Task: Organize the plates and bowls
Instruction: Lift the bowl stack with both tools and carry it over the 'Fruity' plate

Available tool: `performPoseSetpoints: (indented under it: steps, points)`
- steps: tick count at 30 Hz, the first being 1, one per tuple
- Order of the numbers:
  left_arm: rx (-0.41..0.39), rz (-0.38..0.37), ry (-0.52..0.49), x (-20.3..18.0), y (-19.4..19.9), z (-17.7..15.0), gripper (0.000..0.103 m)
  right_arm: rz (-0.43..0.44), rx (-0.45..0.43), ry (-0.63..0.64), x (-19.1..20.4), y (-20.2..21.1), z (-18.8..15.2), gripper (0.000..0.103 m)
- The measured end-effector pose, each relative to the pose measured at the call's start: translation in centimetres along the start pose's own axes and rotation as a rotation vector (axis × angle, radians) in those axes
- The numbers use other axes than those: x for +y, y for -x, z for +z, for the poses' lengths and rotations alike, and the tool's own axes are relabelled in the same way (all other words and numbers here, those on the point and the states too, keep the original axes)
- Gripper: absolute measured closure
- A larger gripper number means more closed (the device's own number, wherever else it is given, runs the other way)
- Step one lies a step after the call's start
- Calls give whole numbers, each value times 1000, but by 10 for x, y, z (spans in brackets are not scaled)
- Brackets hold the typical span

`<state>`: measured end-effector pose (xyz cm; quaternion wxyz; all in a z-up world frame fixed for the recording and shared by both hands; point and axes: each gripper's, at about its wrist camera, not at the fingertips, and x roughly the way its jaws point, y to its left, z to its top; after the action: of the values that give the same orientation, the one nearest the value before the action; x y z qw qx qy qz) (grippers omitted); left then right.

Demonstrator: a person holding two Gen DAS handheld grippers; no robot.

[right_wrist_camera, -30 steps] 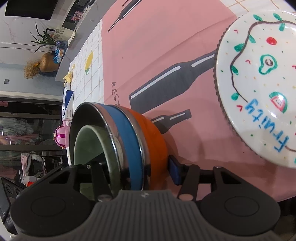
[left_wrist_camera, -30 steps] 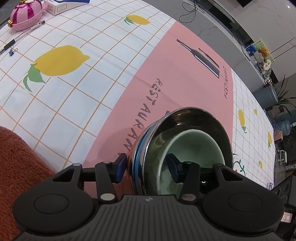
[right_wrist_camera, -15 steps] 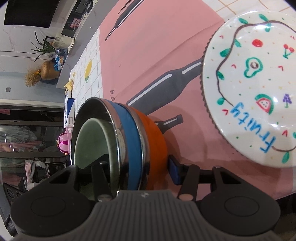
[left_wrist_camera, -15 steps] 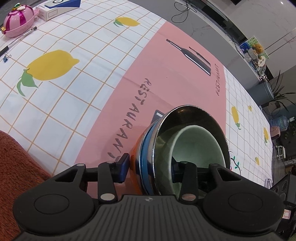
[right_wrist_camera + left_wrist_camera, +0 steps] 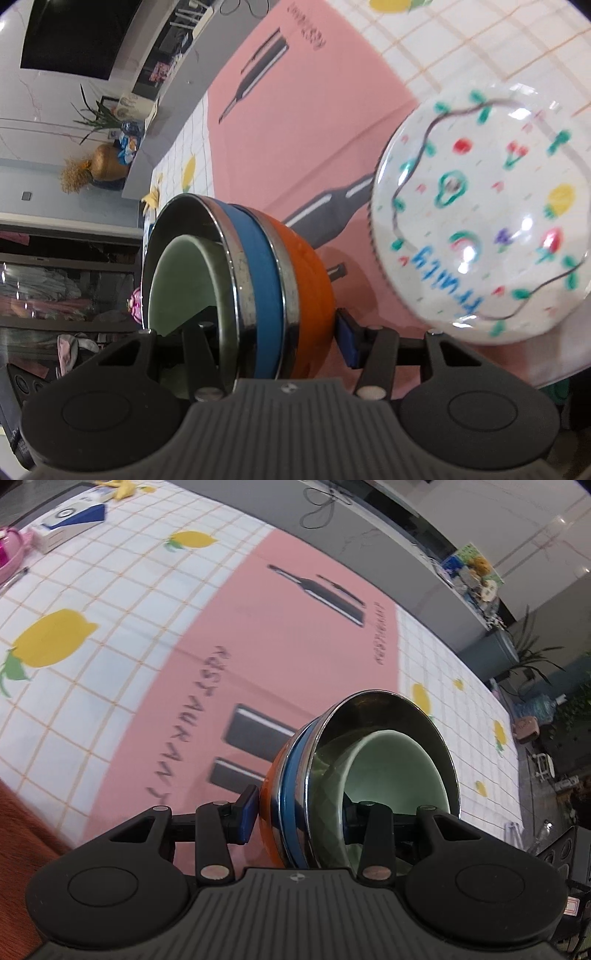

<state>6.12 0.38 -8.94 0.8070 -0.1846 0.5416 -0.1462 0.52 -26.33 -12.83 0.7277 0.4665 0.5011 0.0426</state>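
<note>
Both hand-held grippers, left [image 5: 297,818] and right [image 5: 269,341], clamp opposite rims of the nested bowls [image 5: 373,771]; heavy, slippery steel, fragile ceramic inside.

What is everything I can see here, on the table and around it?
Nested bowl stack: one; orange outside, blue-banded steel, pale green ceramic bowl innermost; tilted on its side, gripped from both sides.
Round white plate with fruit drawings: one; on the pink mat, right of the stack.
Tablecloth: one; white grid with yellow lemons, pink restaurant panel in the middle.
Pink round container: one; far left edge.
Blue and white box: one; far left, beside the container.
Pen: one; dark; near the container.
Rust-red fabric: lower left corner.
Left gripper: black, blue pads, clamped on the stack wall.
Right gripper: black, likewise clamped.
</note>
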Motion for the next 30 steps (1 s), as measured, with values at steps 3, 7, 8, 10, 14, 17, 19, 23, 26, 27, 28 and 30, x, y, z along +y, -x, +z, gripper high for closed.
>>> performPoseSetpoints:
  steps: [3, 7, 8, 10, 14, 17, 19, 23, 26, 27, 28, 30]
  points:
    - [5, -21, -25, -17, -3, -1, 57, -4, -28, -2, -6, 18, 5, 52]
    - [16, -48, -51, -40, -10, -4, 57, -11, -61, -2, -15, 42, 14, 52]
    - [19, -55, -56, -46, -13, -5, 57, -13, -69, -2, -18, 48, 16, 52]
    - [28, -65, -63, -56, -19, -7, 57, -19, -84, -1, -25, 57, 21, 52]
    - [48, -71, -80, -74, -32, -12, 57, -24, -99, -13, -42, 72, 32, 52]
    - [64, -67, -91, -84, -41, -16, 57, -24, -104, -26, -54, 78, 37, 52]
    - [74, -65, -93, -88, -46, -18, 57, -26, -104, -35, -62, 81, 39, 52]
    - [90, -61, -89, -95, -56, -21, 57, -30, -108, -39, -74, 86, 43, 52]
    - [91, -52, -101, -99, -59, -21, 57, -23, -113, -38, -80, 87, 44, 52]
    - [92, -46, -104, -101, -60, -21, 57, -18, -111, -40, -82, 86, 45, 52]
    - [94, -40, -105, -101, -62, -21, 57, -14, -107, -43, -84, 85, 46, 52]
    - [100, -32, -104, -102, -65, -23, 57, -10, -101, -50, -87, 82, 48, 52]
